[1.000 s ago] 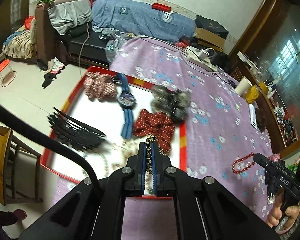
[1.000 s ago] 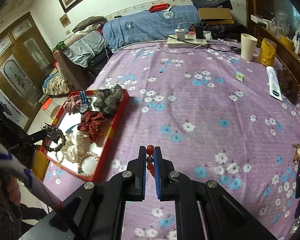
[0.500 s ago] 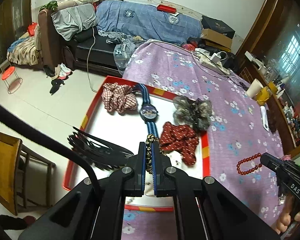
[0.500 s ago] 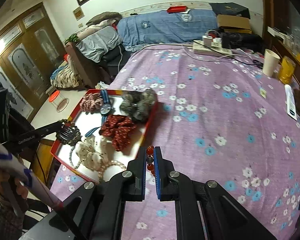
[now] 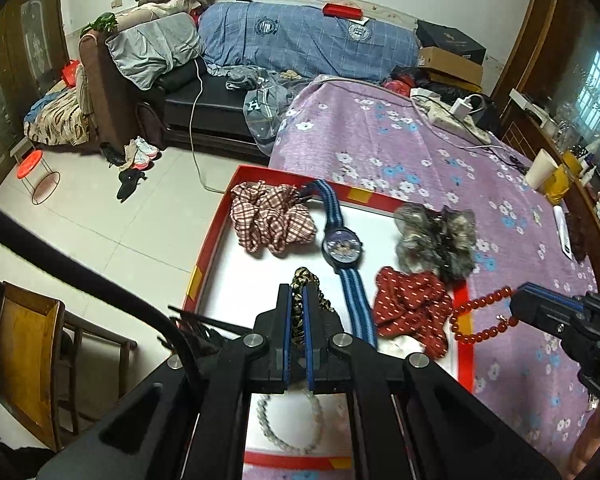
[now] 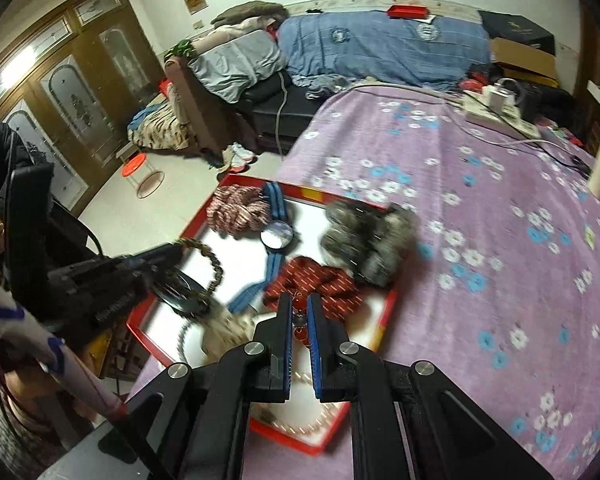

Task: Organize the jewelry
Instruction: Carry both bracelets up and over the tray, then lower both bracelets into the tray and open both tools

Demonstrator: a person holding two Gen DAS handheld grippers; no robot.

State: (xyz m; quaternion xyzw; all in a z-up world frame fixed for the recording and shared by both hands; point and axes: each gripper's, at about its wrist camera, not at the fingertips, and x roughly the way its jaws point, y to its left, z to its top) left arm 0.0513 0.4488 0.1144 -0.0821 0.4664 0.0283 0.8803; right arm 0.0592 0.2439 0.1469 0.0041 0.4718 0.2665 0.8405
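**A:** What am I holding on each side?

**B:** My left gripper (image 5: 297, 300) is clenched on a braided bracelet (image 5: 305, 280), a tan and black woven cord that sticks up between the blue pads and loops down over the tray (image 5: 212, 240). My right gripper (image 6: 299, 312) is clamped on a red bead bracelet (image 5: 480, 316): round glossy beads on a ring, hanging just over the tray's right rim.

**A:** What's in the tray?

**B:** It's a shallow red tray with a white floor, set at the corner of a purple flowered bedspread (image 5: 420, 152). Along the far side lie a checked cloth scrunchie (image 5: 272, 220), a watch (image 5: 342, 248) with a blue striped strap, and a grey furry scrunchie (image 5: 436, 240) resting on the right rim. A red dotted scrunchie (image 5: 412, 308) lies in front of that, and a pale bead bracelet (image 5: 292, 420) near me.

**A:** Any open room?

**B:** Bare white floor shows at the left middle of the tray. The tray's left rim hangs over the tiled floor (image 5: 100, 220), with a wooden chair (image 5: 28, 360) below.
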